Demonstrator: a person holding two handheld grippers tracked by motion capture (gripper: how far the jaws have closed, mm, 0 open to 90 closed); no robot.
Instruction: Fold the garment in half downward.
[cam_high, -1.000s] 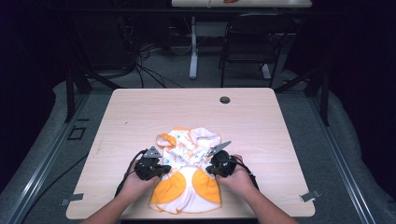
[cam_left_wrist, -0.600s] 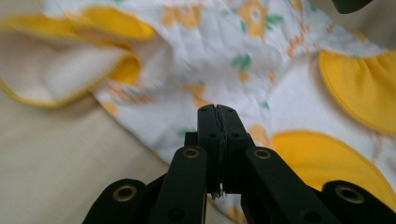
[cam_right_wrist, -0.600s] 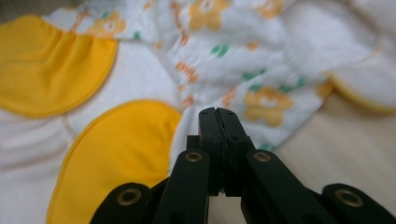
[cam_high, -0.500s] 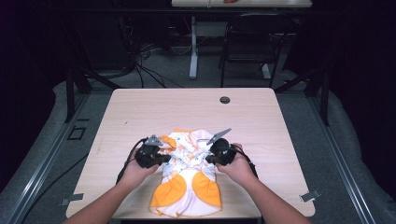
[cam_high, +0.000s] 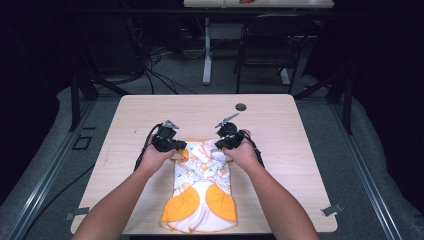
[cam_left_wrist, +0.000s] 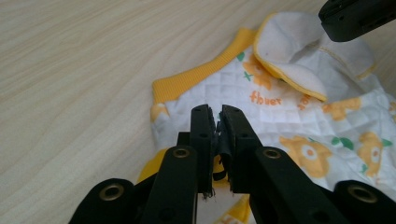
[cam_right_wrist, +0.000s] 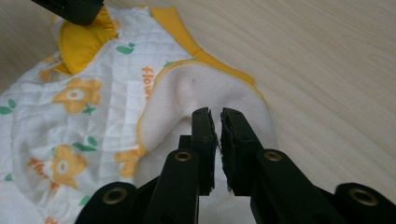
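Now your left gripper (cam_high: 181, 146) and right gripper (cam_high: 218, 145) have just been opening: each shows a thin gap, nothing pinched inside. Both hover over the top edge of the baby outfit (cam_high: 200, 192), which lies at the table's (cam_high: 300, 150) 6 o'clock edge. Bare wood spreads toward 12 o'clock.

Dark room, grey floor (cam_high: 350, 145), black chair (cam_high: 267, 50), cables (cam_high: 160, 65), white table leg (cam_high: 206, 50)
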